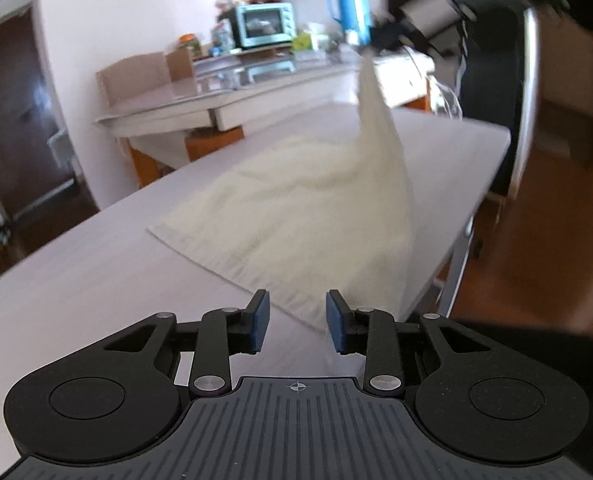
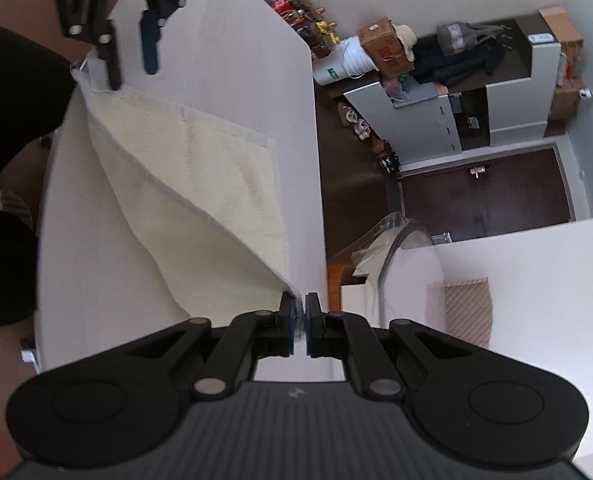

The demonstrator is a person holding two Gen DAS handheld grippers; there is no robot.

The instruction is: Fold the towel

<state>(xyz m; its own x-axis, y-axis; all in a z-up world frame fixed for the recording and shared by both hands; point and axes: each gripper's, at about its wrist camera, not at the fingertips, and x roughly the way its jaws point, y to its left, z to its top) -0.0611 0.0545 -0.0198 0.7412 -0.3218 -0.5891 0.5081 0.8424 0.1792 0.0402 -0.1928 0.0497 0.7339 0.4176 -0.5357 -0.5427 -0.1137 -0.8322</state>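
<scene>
A cream towel point(image 1: 296, 208) lies on the white table point(image 1: 76, 280), with its far right corner pulled up into a peak. That raised corner point(image 2: 292, 294) is pinched in my right gripper point(image 2: 301, 320), which is shut on it high above the table; it appears blurred in the left wrist view point(image 1: 376, 40). My left gripper point(image 1: 296, 320) is open, its blue pads apart just over the towel's near corner, with nothing between them. The right wrist view shows the left gripper point(image 2: 133, 74) over the opposite towel corner.
The table's right edge point(image 1: 476, 200) drops to a wooden floor. Behind it stands a counter with a teal toaster oven point(image 1: 265, 24), a blue jug point(image 1: 348, 4) and a cardboard box point(image 1: 136, 76). A person's dark sleeve point(image 2: 12, 80) is at the left.
</scene>
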